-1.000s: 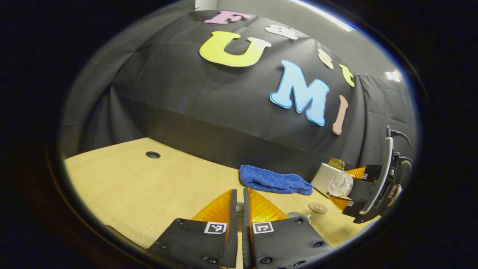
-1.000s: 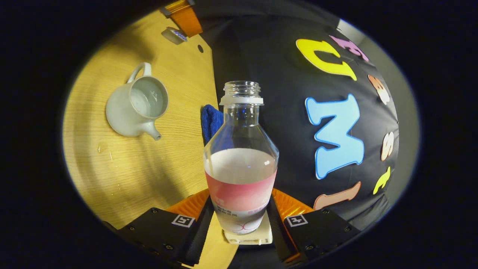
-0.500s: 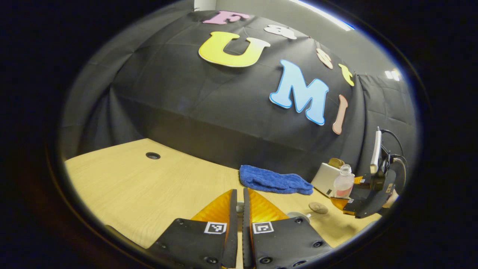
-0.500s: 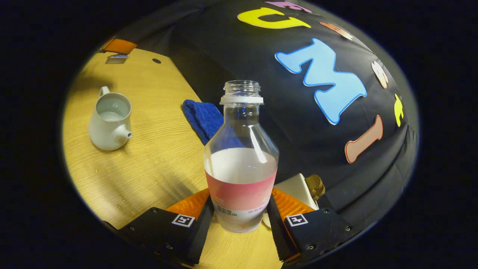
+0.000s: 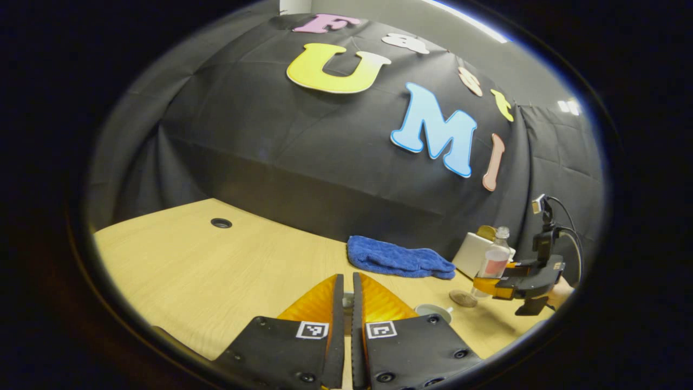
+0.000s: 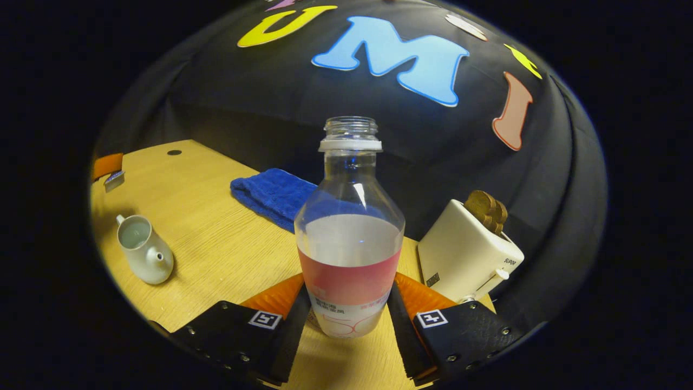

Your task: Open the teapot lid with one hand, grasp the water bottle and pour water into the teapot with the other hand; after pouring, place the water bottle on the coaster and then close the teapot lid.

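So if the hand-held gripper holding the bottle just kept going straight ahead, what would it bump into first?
Probably the black cloth wall. The right hand-held gripper is shut on the bottle, which would lead. The blue towel lies a bit left and the white box right, though depth is hard to judge.

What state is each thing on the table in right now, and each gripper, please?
water bottle: upright, uncapped, partly full, held at the coaster.
teapot: upright, lid off, standing alone.
coaster: flat on the table by the bottle's base.
blue cloth: bunched near the wall.
right gripper: shut on the bottle.
left gripper: fingers nearly together; whether it holds anything is unclear.
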Demonstrator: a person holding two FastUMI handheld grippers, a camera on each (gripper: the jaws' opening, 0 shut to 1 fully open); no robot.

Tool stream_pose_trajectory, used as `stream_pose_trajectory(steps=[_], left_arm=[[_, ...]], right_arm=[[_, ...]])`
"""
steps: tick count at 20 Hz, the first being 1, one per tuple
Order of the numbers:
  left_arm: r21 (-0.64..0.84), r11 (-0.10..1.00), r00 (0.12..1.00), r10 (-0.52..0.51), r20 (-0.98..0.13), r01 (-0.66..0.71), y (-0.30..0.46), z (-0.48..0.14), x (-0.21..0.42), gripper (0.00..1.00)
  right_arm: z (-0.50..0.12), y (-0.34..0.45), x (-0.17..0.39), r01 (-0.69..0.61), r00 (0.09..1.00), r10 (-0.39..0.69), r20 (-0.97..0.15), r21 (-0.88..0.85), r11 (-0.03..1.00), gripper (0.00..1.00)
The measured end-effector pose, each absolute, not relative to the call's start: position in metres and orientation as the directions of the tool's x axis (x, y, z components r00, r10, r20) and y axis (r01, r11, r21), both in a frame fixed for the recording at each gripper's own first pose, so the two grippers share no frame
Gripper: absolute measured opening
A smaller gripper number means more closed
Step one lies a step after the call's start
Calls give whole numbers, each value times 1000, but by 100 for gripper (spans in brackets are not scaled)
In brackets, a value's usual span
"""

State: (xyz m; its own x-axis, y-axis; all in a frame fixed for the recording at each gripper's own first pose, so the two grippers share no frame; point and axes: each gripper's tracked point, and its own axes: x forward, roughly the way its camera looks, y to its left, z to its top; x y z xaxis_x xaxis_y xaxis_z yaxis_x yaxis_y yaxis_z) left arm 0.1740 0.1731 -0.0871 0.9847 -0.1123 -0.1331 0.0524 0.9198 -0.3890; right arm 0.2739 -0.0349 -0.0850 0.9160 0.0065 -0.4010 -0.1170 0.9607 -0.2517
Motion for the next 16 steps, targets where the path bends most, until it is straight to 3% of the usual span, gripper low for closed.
stream_pose_trajectory(steps=[4, 16], left_arm=[[-385, 921, 985, -118, -126, 61, 170, -83, 173, 12], [-380, 922, 982, -135, -136, 74, 164, -86, 172, 12]], right_arm=[[-91, -37, 281, -100, 909, 45, -414, -112, 989, 75], [-103, -34, 297, -57, 912, 76, -403, 60, 997, 76]])
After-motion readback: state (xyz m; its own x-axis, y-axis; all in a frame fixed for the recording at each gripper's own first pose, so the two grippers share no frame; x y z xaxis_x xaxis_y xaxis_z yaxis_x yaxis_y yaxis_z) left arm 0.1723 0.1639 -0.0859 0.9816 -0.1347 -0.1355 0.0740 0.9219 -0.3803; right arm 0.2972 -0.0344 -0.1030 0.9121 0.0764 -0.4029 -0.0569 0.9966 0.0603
